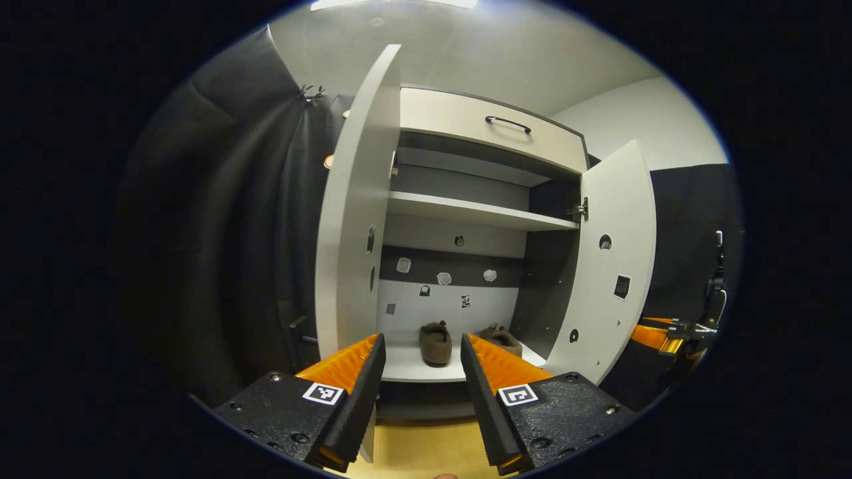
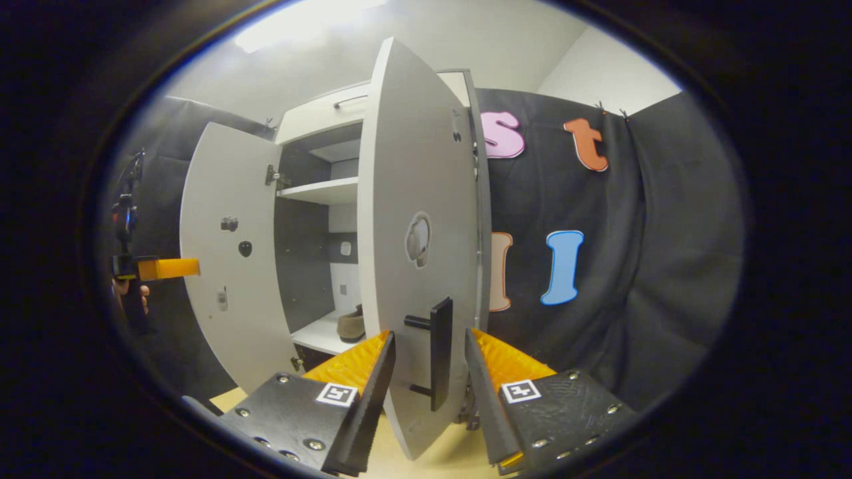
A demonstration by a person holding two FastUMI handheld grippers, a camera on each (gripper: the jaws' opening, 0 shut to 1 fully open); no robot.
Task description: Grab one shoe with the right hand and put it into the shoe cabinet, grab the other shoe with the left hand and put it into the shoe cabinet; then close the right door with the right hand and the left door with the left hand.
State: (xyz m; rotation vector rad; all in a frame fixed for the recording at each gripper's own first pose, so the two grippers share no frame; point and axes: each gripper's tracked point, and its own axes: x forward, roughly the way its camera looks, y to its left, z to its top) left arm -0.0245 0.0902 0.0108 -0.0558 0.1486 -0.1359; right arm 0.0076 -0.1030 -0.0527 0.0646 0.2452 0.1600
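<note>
both shoes (image 1: 436,342) sit on the shoe cabinet's (image 1: 466,120) bottom shelf; both doors stand open. right tongs (image 2: 430,352), apart, straddle the right door's handle (image 2: 439,352); left tongs (image 1: 422,352) apart, empty.

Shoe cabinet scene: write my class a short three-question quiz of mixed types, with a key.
1. True or false: both shoes already sit on the bottom shelf of the shoe cabinet.
2. Multiple choice: the black handle of the right door, in the right gripper view, stands
A. between the open fingers of the right gripper, untouched
B. clamped by both fingers
C. behind the left door
3. Fill in: the left gripper is ____ and holds nothing.

Key: 1 true; 2 A; 3 open.
</note>
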